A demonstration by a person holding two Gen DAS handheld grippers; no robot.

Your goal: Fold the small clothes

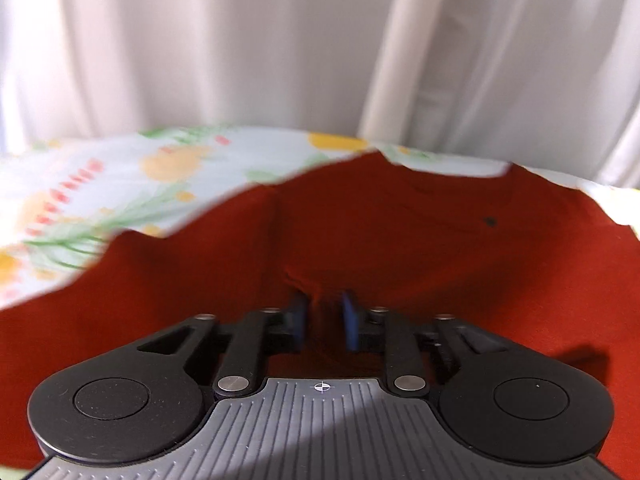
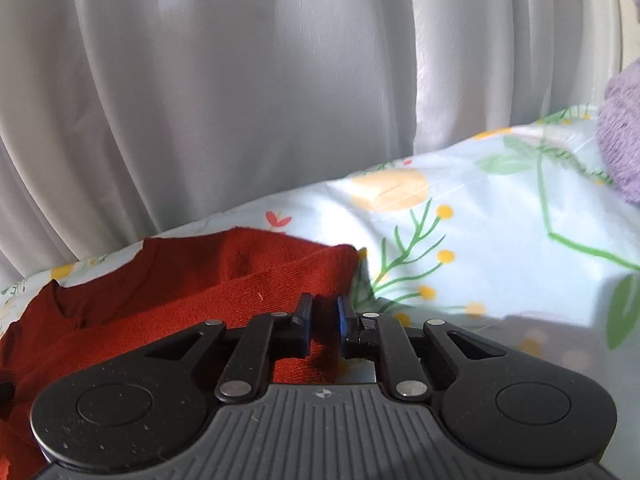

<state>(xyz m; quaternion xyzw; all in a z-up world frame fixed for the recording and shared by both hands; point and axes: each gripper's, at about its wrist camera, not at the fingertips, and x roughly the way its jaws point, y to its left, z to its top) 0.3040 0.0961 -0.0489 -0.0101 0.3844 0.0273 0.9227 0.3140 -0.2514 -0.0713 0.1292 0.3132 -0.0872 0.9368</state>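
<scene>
A small rust-red knit garment [image 1: 400, 232] lies on a floral sheet [image 1: 120, 184]. In the left wrist view my left gripper [image 1: 325, 300] is shut on a bunched fold of the red cloth, which rises between the blue pads. In the right wrist view my right gripper [image 2: 323, 304] is shut on the right edge of the same red garment [image 2: 200, 288], near its corner. The garment's neckline shows at the left of that view. The cloth under both grippers is hidden.
A pale curtain [image 2: 240, 100] hangs close behind the bed in both views. A lilac fuzzy item [image 2: 624, 136] sits at the far right on the floral sheet [image 2: 520, 240]. Open sheet lies to the right of the garment.
</scene>
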